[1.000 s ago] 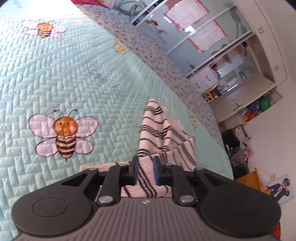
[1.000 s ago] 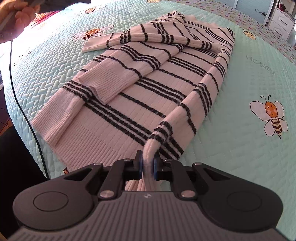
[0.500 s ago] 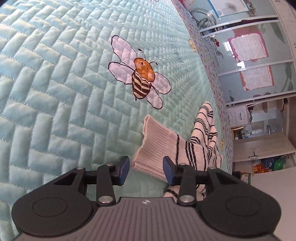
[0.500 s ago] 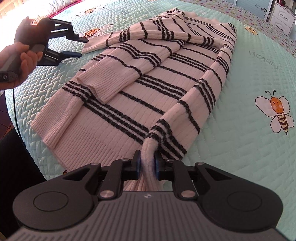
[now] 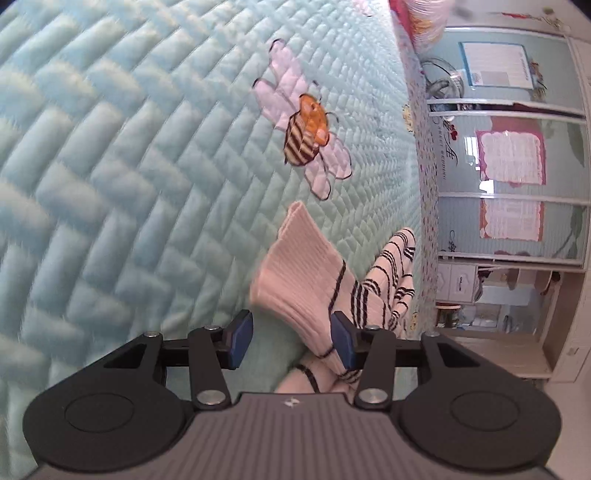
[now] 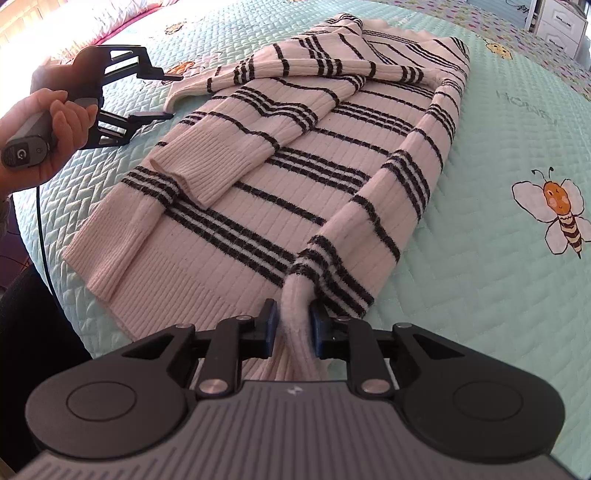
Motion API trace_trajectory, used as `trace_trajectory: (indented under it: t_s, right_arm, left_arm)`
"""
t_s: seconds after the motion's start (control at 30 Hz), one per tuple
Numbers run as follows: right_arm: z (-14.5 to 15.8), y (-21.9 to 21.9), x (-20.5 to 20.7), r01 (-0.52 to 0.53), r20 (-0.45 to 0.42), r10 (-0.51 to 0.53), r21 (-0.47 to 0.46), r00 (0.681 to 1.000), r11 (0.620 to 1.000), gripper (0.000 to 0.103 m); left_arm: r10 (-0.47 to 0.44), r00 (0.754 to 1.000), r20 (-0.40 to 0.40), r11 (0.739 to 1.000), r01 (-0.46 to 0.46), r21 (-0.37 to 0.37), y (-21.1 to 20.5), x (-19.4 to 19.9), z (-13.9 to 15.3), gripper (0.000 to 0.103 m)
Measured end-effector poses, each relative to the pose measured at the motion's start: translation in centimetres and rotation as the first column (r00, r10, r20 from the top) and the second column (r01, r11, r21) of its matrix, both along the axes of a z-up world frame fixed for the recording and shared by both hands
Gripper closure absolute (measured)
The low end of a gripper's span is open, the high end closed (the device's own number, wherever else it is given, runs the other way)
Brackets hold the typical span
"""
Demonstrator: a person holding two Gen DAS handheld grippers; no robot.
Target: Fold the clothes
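Note:
A pink sweater [image 6: 295, 155] with black stripes lies flat on the pale blue quilt [image 6: 498, 129]. One sleeve [image 6: 280, 70] is folded across its top, and that sleeve's cuff [image 5: 299, 273] rests on the quilt. My left gripper [image 5: 291, 339] [image 6: 175, 96] sits low beside the cuff with its jaws opening. The sleeve brushes only the right pad [image 5: 341, 341], so nothing is pinched. My right gripper [image 6: 293, 326] is at the near hem. Its jaws are opening, but a bunched second sleeve [image 6: 399, 192] still fills the gap between the pads.
Embroidered bees [image 6: 561, 210] [image 5: 308, 129] dot the quilt. A person's hand [image 6: 55, 129] holds the left gripper, and a black cable [image 6: 40, 229] hangs at the bed's left edge. Beyond the bed's far edge stand a mirrored wardrobe [image 5: 517, 166] and white drawers [image 6: 557, 18].
My left gripper rolled, dropped toward the quilt and let go of the cuff, which now lies flat. The right gripper stayed put while its jaws widened a little around the sleeve.

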State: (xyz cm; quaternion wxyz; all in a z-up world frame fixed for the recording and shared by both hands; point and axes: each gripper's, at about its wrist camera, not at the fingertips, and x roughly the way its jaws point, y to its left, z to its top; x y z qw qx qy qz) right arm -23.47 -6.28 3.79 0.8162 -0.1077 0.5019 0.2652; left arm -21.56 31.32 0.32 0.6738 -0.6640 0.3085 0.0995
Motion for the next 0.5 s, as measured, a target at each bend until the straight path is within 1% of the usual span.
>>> trace_trajectory:
  t_s: [0.2, 0.37, 0.43, 0.47, 0.5]
  right_arm:
    - [0.1, 0.0, -0.2, -0.007, 0.007, 0.007, -0.007, 1.000, 1.000, 0.079]
    - [0.0, -0.2, 0.0, 0.002, 0.002, -0.002, 0.001, 1.000, 1.000, 0.078]
    - [0.0, -0.1, -0.1, 0.003, 0.003, -0.003, -0.003, 1.000, 1.000, 0.077]
    - [0.0, 0.0, -0.1, 0.004, 0.004, -0.004, -0.005, 1.000, 1.000, 0.077]
    - [0.0, 0.0, -0.2, 0.005, 0.005, -0.005, -0.006, 1.000, 1.000, 0.077]
  left_arm:
    - [0.078, 0.996, 0.046, 0.997, -0.078, 0.001, -0.5, -0.3, -0.5, 0.054]
    - [0.137, 0.987, 0.082, 0.990, -0.139, 0.022, -0.4, 0.9, -0.6, 0.055]
    - [0.153, 0.986, 0.066, 0.986, -0.156, 0.051, -0.8, 1.2, -0.6, 0.071]
    - [0.145, 0.988, 0.048, 0.987, -0.148, 0.068, -1.0, 1.5, -0.7, 0.094]
    - [0.139, 0.989, 0.042, 0.987, -0.142, 0.080, -1.0, 1.6, -0.8, 0.094]
